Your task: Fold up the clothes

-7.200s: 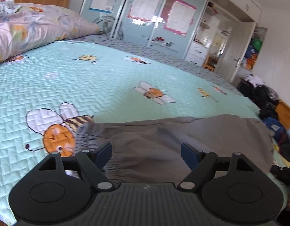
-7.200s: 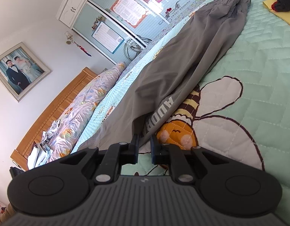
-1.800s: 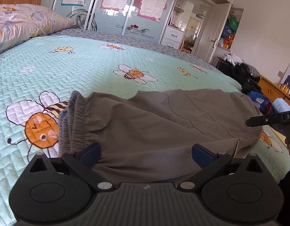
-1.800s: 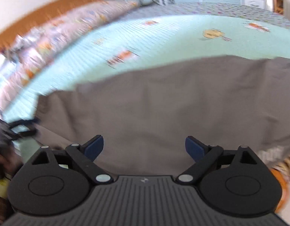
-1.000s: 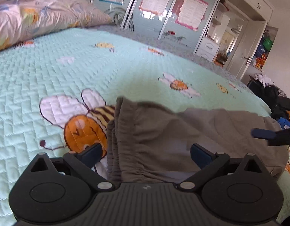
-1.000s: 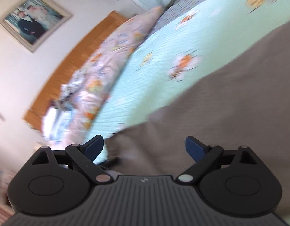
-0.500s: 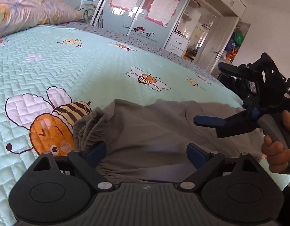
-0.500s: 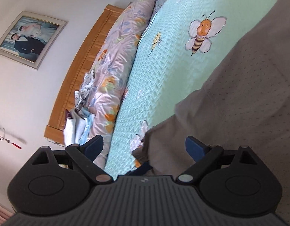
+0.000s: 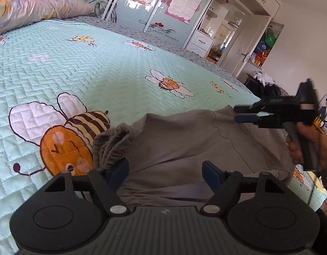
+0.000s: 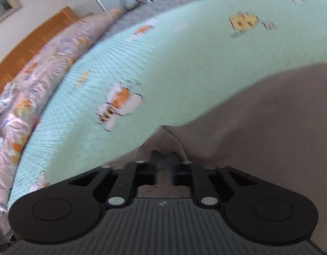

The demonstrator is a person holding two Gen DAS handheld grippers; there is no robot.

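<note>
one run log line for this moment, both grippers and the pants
left gripper: closing around bunched waistband | right gripper: closing on far edge | grey pants: folded on bedspread

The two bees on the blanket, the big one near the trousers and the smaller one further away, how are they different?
The big bee has an orange face with pink cheeks and shut eyes; the smaller bee looks tiny beside it. The grey trousers touch the big bee's striped end; the smaller bee lies well apart from them. Both have white wings, orange bodies and sit stitched on the green bedspread.

Right hand-held gripper (image 10: 164, 159) closing on grey trousers (image 10: 258, 114), bee-print quilt (image 10: 163, 63) behind
</note>
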